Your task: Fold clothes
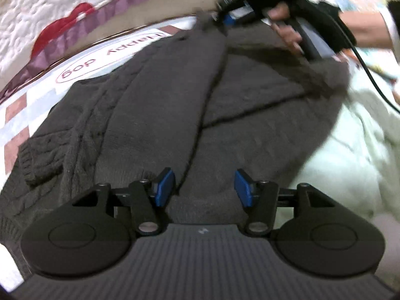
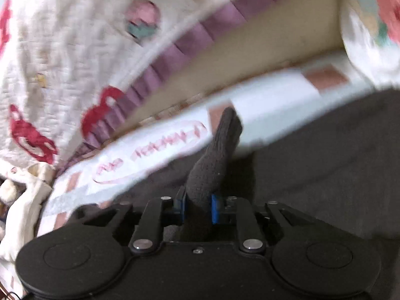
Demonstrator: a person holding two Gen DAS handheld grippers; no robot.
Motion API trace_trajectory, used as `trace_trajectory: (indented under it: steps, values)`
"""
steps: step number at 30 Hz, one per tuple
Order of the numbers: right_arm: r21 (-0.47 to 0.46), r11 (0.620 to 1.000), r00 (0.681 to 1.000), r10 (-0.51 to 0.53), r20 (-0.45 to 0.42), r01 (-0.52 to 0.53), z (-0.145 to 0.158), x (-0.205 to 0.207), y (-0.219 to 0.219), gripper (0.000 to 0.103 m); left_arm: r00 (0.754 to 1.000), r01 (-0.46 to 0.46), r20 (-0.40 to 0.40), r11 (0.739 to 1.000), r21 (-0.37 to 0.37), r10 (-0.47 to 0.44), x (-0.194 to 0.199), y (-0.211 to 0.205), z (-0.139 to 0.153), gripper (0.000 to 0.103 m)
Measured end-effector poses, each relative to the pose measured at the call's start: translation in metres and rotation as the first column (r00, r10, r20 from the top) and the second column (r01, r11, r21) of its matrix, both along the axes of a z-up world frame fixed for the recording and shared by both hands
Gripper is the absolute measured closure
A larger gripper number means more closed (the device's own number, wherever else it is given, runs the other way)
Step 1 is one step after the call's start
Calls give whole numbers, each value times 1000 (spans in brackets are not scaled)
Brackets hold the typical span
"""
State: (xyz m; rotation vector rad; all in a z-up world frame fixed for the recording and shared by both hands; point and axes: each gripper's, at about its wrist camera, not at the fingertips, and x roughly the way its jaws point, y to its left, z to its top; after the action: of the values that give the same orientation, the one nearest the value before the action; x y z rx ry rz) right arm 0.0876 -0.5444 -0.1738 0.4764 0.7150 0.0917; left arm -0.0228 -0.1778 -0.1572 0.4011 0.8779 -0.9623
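Note:
A dark grey knitted sweater [image 1: 160, 115] lies spread on a bed, partly folded, with a cable-knit sleeve cuff [image 1: 37, 160] at the left. My left gripper [image 1: 203, 187] is open and empty, just above the sweater's near edge. My right gripper [image 2: 197, 206] is shut on a pinched fold of the sweater [image 2: 215, 160], which sticks up between the blue pads. In the left wrist view the right gripper [image 1: 226, 18] shows at the sweater's far edge, held by a hand [image 1: 285, 25].
A white and pink patterned sheet [image 1: 112, 50] with red lettering covers the bed. A white quilt [image 1: 37, 20] with red shapes and a purple border hangs behind. A pale green cloth [image 1: 357, 137] lies to the right. A black cable [image 1: 370, 75] trails from the right gripper.

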Motion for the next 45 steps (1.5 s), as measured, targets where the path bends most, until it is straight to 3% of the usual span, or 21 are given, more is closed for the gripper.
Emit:
trace_trajectory:
  steps: [4,7,9,10,11,13,15,17,19,21,23,25,26,28,30,34,37,40,42,45]
  values:
    - [-88,996,992,-18,126,30,45,-25,4,86,993,36,-115,999,22,-33,-5,11,4,63]
    - [-117,986,983,-96,158,115,70,-53,-8,86,984,9,-179,1000,-8,-10,-12,26,10,63]
    - [-180,974,988,-120,98,136,58,-57,-21,85,987,-4,-164,1000,-19,0,-15,30,12,63]
    - [-231,967,994,-100,35,106,43,-51,-25,78,988,-5,-153,1000,-24,1,-18,31,12,62]
    - [-311,949,996,-72,-60,50,24,-40,-27,77,989,-4,-147,999,-33,0,-19,33,12,62]
    - [-416,909,979,-113,-170,32,6,-32,-26,69,983,-64,-178,995,-81,49,-9,52,19,58]
    - [-374,921,981,-159,-110,108,21,-44,-26,68,968,-147,-223,980,-133,114,4,76,27,51]
    - [-356,923,986,-166,-30,144,43,-59,-17,56,946,-229,-271,956,-181,176,17,101,35,46]
    - [-246,969,999,-22,-45,11,52,-64,4,56,918,-318,-309,926,-204,248,30,128,40,45]
    - [-132,983,991,125,-43,-129,60,-70,25,56,876,-436,-303,885,-162,376,37,160,34,47]
    - [13,951,949,310,-55,-309,60,-71,51,53,801,-568,-309,815,-116,513,36,188,25,48]
    - [162,842,839,533,-106,-515,44,-74,89,48,737,-628,-419,766,-135,531,31,209,14,48]
    - [178,801,794,595,-124,-572,36,-77,105,48,712,-647,-467,749,-145,525,28,215,9,48]
    - [208,709,693,704,-156,-674,21,-83,136,48,692,-657,-517,737,-161,504,22,214,0,48]
    - [250,711,688,701,-187,-657,5,-80,145,47,695,-648,-532,742,-172,483,20,205,-6,47]
    - [341,716,684,692,-232,-609,-23,-73,157,41,734,-604,-509,776,-185,450,15,184,-10,46]
    - [446,706,708,678,-200,-550,-29,-71,166,39,736,-599,-520,776,-199,434,15,182,-13,46]
    - [497,682,705,686,-181,-536,-31,-77,187,34,734,-625,-472,758,-187,489,17,180,-14,46]
    - [530,665,703,691,-169,-526,-31,-82,201,39,733,-637,-446,747,-189,513,17,181,-12,46]
    - [379,649,672,735,-89,-660,-7,-108,210,61,743,-625,-442,757,-191,502,17,182,-11,46]
